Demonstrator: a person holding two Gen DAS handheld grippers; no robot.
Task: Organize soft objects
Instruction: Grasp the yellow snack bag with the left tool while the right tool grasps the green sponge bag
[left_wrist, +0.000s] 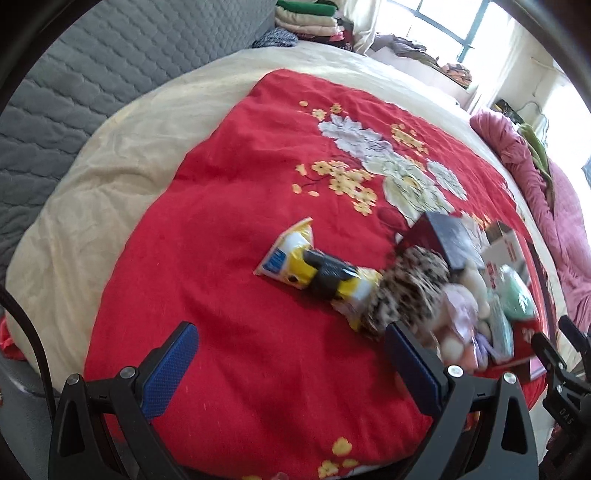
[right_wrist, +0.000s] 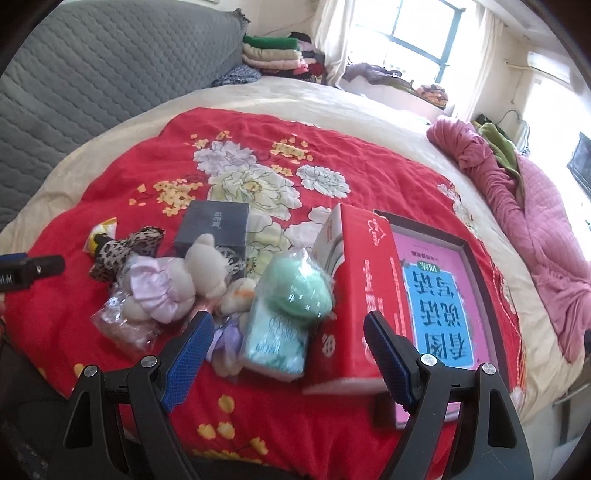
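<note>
A: How do the tools stand?
B: Left tool (left_wrist: 291, 363) spread wide, empty, over the red quilt (left_wrist: 229, 229). Right tool (right_wrist: 290, 354) likewise agape, gripping nothing.
A: And the soft things?
B: Plush bear (right_wrist: 177, 280) at ten o'clock of the right tool, green bundle (right_wrist: 295, 288) at twelve, red box (right_wrist: 354, 295) at one.

Red floral bedspread (right_wrist: 110, 306), leopard-print cloth (right_wrist: 122, 251), mint-green pack (right_wrist: 277, 332), lilac-dressed cream plush (right_wrist: 173, 284), red box (right_wrist: 354, 295).
</note>
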